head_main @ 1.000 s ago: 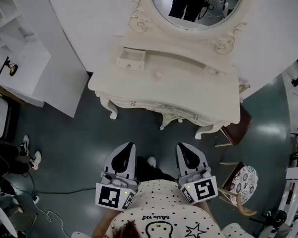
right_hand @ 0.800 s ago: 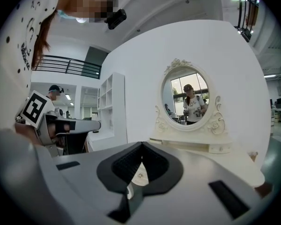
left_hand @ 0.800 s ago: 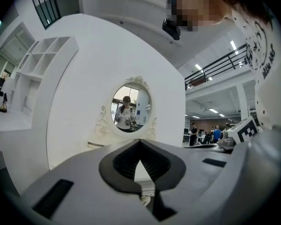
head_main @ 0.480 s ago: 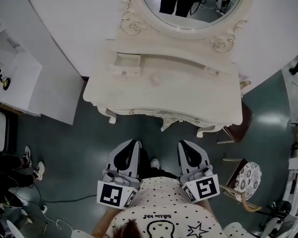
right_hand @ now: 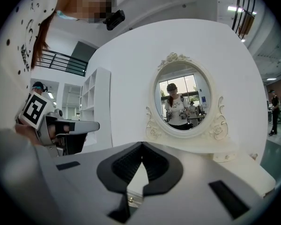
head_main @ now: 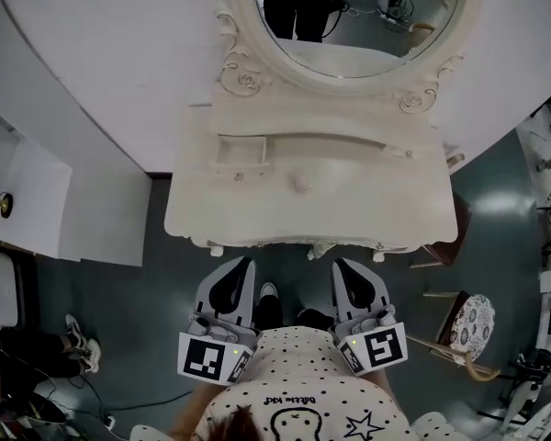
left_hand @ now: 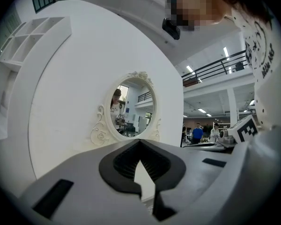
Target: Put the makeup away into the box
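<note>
Found left gripper (head_main: pixel 242 266) held level and close to the torso, pointing toward the bench (head_main: pixel 386 211). Jaws closed pad to pad, with nothing between them and touching nothing.

Found right gripper (head_main: pixel 342 266) alongside, apart from the left and at the same height. Likewise fully closed and empty, short of the bench's front edge.

Located box (head_main: pixel 237 152), a small cream drawer unit with one knob. Placed on the left part of the bench top, just below the oval mirror (head_main: pixel 363 21). Noted a small pale round item (head_main: pixel 300 184) near the middle of the bench top, right of the box and apart from it. Unable to tell whether makeup.

Checked markings. Recorded a black-and-white square marker (head_main: pixel 205 362) on the left gripper's cube and another (head_main: pixel 377 348) on the right's. Noted a short line of small print on the dotted shirt (head_main: pixel 289 401), above a cartoon face and a star, too small to read with certainty.

Observed a stool (head_main: pixel 477 324) with patterned seat on the dark floor, right of the bench. Observed in the right gripper view a standing person reflected in the mirror.
</note>
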{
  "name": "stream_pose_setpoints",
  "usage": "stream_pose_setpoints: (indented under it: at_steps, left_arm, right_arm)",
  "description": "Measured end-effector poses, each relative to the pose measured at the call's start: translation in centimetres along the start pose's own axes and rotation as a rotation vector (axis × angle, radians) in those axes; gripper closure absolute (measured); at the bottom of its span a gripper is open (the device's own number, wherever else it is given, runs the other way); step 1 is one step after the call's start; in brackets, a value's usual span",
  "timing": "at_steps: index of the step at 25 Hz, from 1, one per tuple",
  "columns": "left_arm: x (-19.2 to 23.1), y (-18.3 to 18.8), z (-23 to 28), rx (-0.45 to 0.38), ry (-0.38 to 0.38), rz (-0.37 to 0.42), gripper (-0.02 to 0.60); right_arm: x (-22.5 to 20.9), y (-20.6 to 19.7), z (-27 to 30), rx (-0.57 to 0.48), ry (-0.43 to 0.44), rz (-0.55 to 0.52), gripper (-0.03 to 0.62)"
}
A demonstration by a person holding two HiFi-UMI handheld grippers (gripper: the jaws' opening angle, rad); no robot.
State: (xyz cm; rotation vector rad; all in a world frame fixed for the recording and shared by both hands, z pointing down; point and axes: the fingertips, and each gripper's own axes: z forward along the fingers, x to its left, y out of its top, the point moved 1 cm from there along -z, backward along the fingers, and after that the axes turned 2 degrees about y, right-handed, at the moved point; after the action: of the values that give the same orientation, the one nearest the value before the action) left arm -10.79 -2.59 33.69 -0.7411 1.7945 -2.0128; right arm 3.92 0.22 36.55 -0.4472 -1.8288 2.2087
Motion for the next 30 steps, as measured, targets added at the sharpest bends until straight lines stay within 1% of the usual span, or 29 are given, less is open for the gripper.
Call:
stream_pose_setpoints:
  at_steps: [4,8,15,24,30]
  left_arm:
    - [2.2,-0.1,0.7,0.015,-0.01,-0.013,0.586]
    - [3.7,-0.7,1.4,0.04,-0.001,-0.031,0.586]
    - [5.3,-1.4,3.7,0.072,0.022,-0.048,0.586]
    - [6.1,-0.2,10.0,0.037,0.047,-0.04,0.586]
    - [5.8,-0.7,13.7,0.027,0.062,-0.042,0.586]
  right_arm:
    - [0.6,0.2,2.1,0.011,-0.019,-0.001,0.588]
    - [0.5,-0.3,3.7,0.034,-0.021,0.011,0.588]
    - [-0.8,-0.7,6.6,0.063,-0.001,0.028,0.588]
    - [-5.9,0.7,11.0,0.044,0.027,0.014,0.588]
    - [-9.4,0.7,12.8,0.042,0.043,-0.001,0.588]
